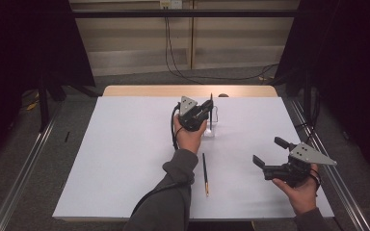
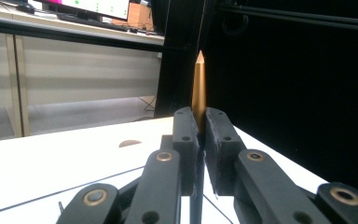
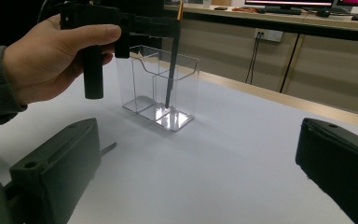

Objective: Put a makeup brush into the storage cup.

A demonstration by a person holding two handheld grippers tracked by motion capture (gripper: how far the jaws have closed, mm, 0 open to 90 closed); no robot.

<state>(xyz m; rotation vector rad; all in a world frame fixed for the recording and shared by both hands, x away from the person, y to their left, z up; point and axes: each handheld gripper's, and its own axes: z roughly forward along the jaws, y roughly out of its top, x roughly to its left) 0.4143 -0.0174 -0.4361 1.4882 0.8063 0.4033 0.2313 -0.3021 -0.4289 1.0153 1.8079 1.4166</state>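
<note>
The left hand-held gripper is clamped on an upright pencil — its lower end already inside the clear holder, directly below. The right hand-held gripper hangs apart — jaws wide, nearer the second pencil on the tabletop.

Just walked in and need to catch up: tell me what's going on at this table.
A person holds a two-jaw gripper in each hand over a white table. The left gripper is shut on a dark pencil with a gold end, held upright with its lower end inside the front compartment of a clear plastic two-compartment holder. The right gripper hangs open off to the side, holding nothing. A second dark pencil with a gold end lies flat on the table between the hands.
</note>
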